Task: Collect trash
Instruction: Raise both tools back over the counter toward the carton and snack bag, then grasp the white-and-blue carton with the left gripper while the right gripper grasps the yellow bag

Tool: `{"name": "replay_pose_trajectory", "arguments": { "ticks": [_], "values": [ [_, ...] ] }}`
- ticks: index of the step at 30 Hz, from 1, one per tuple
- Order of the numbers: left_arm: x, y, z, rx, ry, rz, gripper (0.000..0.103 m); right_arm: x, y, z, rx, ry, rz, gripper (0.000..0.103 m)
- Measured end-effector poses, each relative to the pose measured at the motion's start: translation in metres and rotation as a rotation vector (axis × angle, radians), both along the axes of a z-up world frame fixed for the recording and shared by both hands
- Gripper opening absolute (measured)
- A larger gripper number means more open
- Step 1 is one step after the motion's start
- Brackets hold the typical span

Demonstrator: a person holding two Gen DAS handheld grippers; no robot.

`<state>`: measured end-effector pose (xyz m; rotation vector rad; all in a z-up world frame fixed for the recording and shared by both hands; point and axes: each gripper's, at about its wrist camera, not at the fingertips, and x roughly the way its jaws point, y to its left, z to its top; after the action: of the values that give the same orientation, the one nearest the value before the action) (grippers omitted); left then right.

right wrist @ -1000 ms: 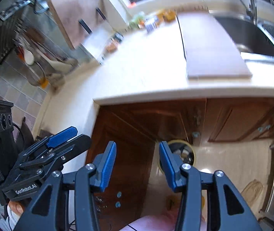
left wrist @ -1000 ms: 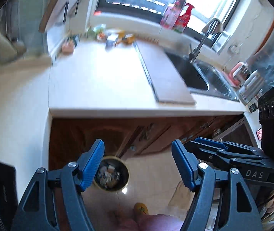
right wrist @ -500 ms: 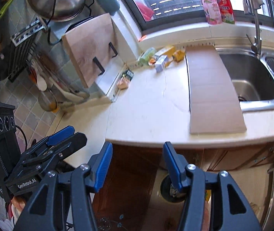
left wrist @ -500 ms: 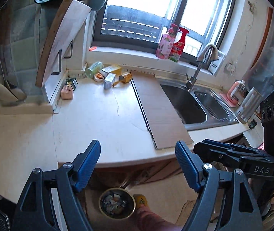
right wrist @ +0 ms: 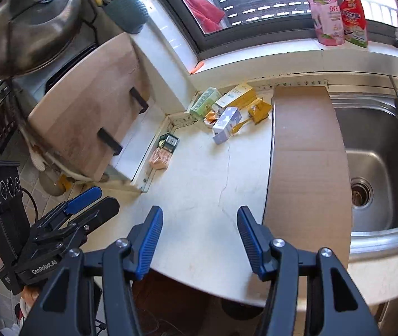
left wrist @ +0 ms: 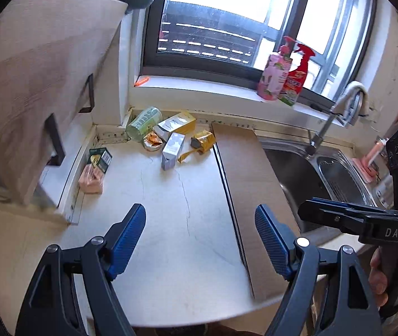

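Trash lies at the back of the white counter [left wrist: 171, 210]: a green bottle [left wrist: 144, 123] on its side, a yellow-white box [left wrist: 177, 123], a pale carton [left wrist: 172, 150], a crumpled gold wrapper [left wrist: 202, 142], an orange wrapper [left wrist: 152, 140]. A dark green packet [left wrist: 100, 159] and a pink packet [left wrist: 91, 176] lie by the left wall. The same pile shows in the right wrist view [right wrist: 227, 112]. My left gripper [left wrist: 200, 236] is open and empty above the counter's front. My right gripper [right wrist: 199, 239] is open and empty, at the counter's front edge.
A flat cardboard sheet [left wrist: 249, 184] lies along the counter beside the steel sink [right wrist: 375, 168] and tap [left wrist: 341, 112]. Two spray bottles [left wrist: 285, 72] stand on the windowsill. A wooden cutting board [right wrist: 87, 120] leans at the left under a pot lid [right wrist: 28, 25].
Both grippers rose from pointing down at the floor bin and cabinets to pointing over the counter toward the trash pile. The bin has dropped out of view. Both stayed open.
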<state>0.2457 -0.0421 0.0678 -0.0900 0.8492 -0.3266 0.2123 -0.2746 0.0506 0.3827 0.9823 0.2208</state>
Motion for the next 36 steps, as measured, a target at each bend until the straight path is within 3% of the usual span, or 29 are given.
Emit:
{"name": "replay_pose_trajectory", "arguments": {
  "ticks": [9,18,27,33,36],
  "values": [
    [0.133,-0.031,-0.036,0.036,0.081,0.042,0.079,0.124,-0.048,-0.021,-0.014,0.070,0.010,0.056],
    [0.234,-0.044,-0.103,0.071,0.221,0.075,0.079,0.228,-0.080,-0.078,0.045,0.188,-0.013,0.056],
    [0.283,-0.050,-0.159,0.075,0.325,0.107,0.079,0.283,-0.087,-0.131,0.059,0.266,-0.038,0.056],
    [0.301,-0.055,-0.185,0.081,0.365,0.137,0.078,0.296,-0.090,-0.144,0.073,0.277,-0.050,0.056],
    [0.308,-0.054,-0.193,0.076,0.380,0.149,0.072,0.299,-0.091,-0.147,0.079,0.271,-0.050,0.056]
  ]
}}
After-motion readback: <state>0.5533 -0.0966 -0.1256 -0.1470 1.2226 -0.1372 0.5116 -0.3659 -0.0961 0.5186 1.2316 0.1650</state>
